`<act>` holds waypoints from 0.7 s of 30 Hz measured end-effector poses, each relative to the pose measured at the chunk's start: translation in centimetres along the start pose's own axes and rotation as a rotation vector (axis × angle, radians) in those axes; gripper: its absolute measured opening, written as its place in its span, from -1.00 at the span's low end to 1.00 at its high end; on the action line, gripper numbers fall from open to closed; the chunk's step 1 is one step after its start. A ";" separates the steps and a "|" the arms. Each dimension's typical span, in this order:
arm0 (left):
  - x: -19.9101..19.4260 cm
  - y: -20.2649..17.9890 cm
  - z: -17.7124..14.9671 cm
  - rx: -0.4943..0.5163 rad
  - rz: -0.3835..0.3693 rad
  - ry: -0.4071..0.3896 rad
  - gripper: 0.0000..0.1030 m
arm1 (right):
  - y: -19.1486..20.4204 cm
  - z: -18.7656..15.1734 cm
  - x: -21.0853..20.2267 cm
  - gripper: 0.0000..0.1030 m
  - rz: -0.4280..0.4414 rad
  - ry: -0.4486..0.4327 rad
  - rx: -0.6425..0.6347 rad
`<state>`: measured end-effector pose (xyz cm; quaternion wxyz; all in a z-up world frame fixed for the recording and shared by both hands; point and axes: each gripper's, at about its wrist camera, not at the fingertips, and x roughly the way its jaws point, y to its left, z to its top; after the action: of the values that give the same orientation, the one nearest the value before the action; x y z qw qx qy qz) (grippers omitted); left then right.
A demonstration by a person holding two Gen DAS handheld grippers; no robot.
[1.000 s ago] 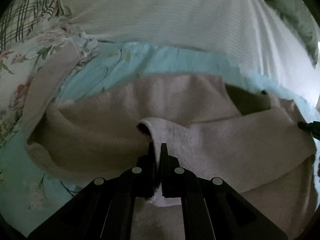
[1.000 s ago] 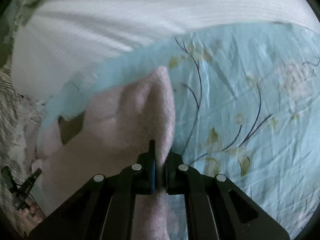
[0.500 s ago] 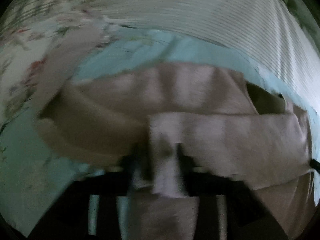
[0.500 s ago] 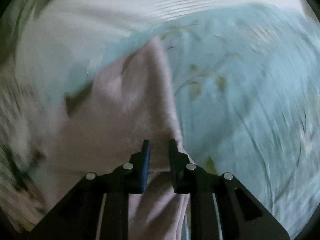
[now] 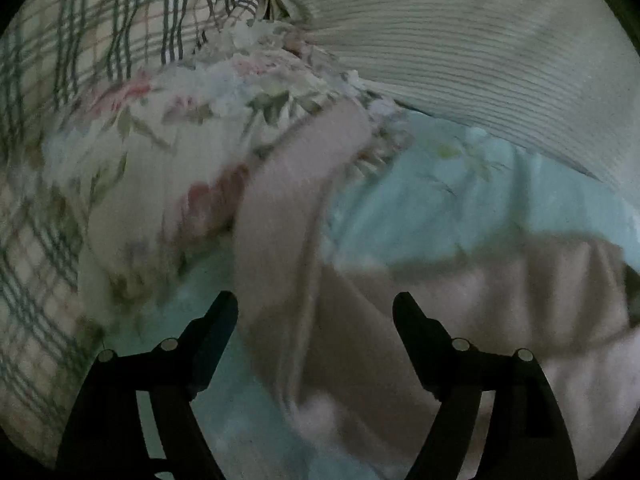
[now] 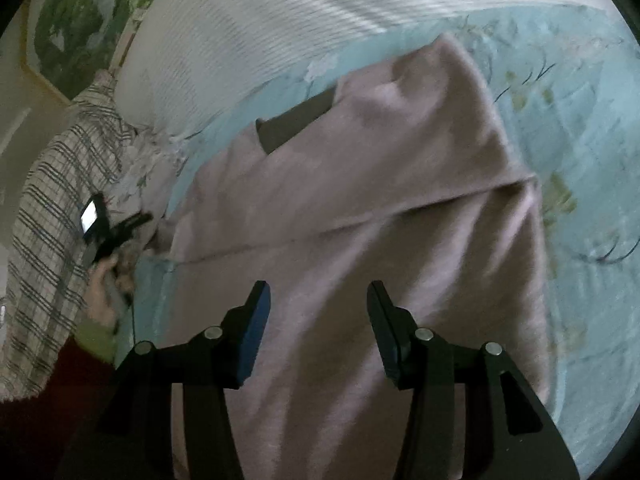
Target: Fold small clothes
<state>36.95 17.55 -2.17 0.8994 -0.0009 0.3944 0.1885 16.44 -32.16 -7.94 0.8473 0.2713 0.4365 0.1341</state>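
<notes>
Released since a second ago: left gripper (image 5: 316,308), then pinching a fold of the pink garment (image 5: 460,320), now spread wide and holding nothing. Swung leftward too, with plaid cloth (image 5: 80,60) and floral fabric (image 5: 160,140) filling what was garment before. Likely means one fold laid down and let go. From the left wrist, blurred: a long pink strip, probably a sleeve (image 5: 288,208), running from between the fingers up across the edge of the blue sheet (image 5: 480,192) toward the floral fabric; main body of the garment lying on the sheet to the right of the sleeve. White ribbed pillow (image 5: 480,48) beyond the sheet.

From the right wrist, same change: right gripper (image 6: 318,300), clamped on a pink edge a second ago, now spread and empty, hovering over the garment (image 6: 380,200). Looks soft and fleecy, flat on the sheet (image 6: 580,120), with one panel folded across and a straight crease running over the middle. Dark opening (image 6: 296,124), perhaps the neck, at the far end near the pillow (image 6: 260,40). Left of the garment, a hand (image 6: 100,284) holding the other gripper against the plaid cloth (image 6: 48,200). Probably partway folded, sleeve yet to be tucked in.
</notes>
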 end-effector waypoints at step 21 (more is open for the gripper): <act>6.1 1.4 7.1 0.040 -0.109 -0.049 -0.93 | 2.3 -0.8 1.9 0.04 0.084 0.039 0.037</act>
<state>45.26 21.97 -1.39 0.9176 0.0002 0.3751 0.1314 16.91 -29.13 -8.26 0.8269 0.3026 0.4436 0.1668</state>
